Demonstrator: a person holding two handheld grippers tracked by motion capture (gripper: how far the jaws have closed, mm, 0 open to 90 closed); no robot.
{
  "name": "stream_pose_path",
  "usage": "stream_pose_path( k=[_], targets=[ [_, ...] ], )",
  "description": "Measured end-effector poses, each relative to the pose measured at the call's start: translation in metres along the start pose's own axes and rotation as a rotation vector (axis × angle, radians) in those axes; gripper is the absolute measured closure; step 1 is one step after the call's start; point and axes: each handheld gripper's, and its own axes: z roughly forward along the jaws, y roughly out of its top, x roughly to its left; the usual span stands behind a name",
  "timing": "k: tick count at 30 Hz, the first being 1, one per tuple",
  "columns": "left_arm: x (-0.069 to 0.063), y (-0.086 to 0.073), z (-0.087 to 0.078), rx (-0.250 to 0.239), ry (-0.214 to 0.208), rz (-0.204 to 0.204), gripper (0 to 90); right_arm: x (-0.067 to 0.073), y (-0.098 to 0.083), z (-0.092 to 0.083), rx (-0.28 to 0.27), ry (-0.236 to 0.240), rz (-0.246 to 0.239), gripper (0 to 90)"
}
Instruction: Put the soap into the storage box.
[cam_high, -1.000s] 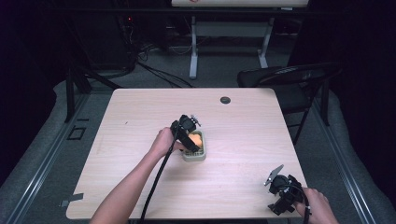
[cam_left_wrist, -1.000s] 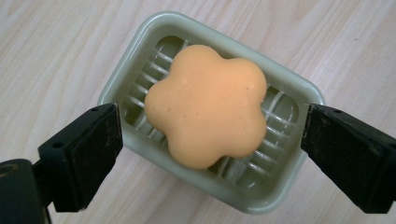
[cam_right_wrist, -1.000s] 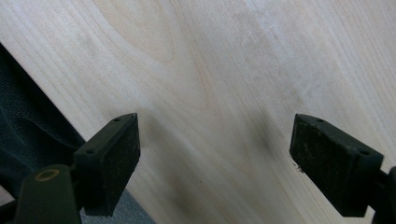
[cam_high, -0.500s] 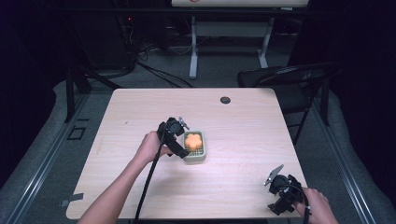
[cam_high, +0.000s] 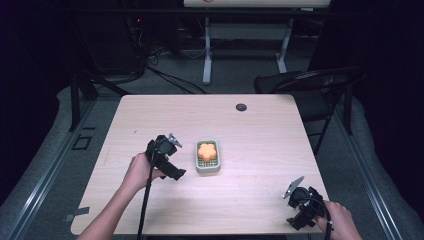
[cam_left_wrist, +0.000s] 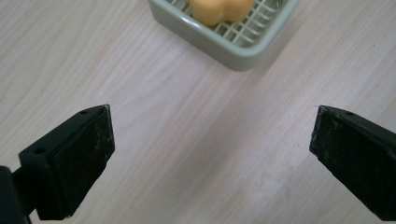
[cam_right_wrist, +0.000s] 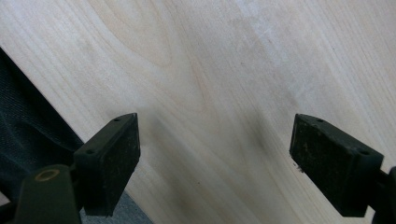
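Orange soap (cam_high: 207, 150) sits in a green dish (cam_high: 207, 165) mid-worktop (cam_high: 250, 135). My left tool (cam_left_wrist: 212, 154) hangs just beside the dish — its jaws have just been opening, now spread wide, nothing between them. My right tool (cam_right_wrist: 217, 161), near the worktop's corner, gapes wide — empty too.

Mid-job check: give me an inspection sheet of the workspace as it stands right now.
Surface: light wood table, with a dark round grommet.
Job's things: orange flower-shaped soap lying in a green slatted dish.
Clutter: nothing seen.
Grippers: left gripper open, nothing between its jaws, beside the dish; right gripper open, at the table's near right corner.
Cables: black cable trailing from the left gripper.
Surroundings: folding chair, dark floor.
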Motion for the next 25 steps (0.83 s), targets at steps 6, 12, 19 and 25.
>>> stream_pose_path(
  k=[6,12,19,25],
  targets=[
    [-0.004,-0.022,-0.007,0.008,0.016,-0.011,0.0,-0.001,0.001,0.0,0.014,0.003,-0.01,15.8],
    [-0.013,-0.054,-0.011,0.019,0.049,-0.029,0.0,-0.001,0.001,0.0,0.014,0.001,-0.008,15.8],
    [-0.012,-0.088,-0.008,0.047,0.039,-0.083,0.0,0.001,0.0,-0.001,-0.012,0.0,0.007,15.8],
    [-0.004,-0.09,-0.004,0.0,0.044,-0.097,0.0,0.0,0.0,-0.002,-0.023,0.005,0.005,15.8]
  ],
)
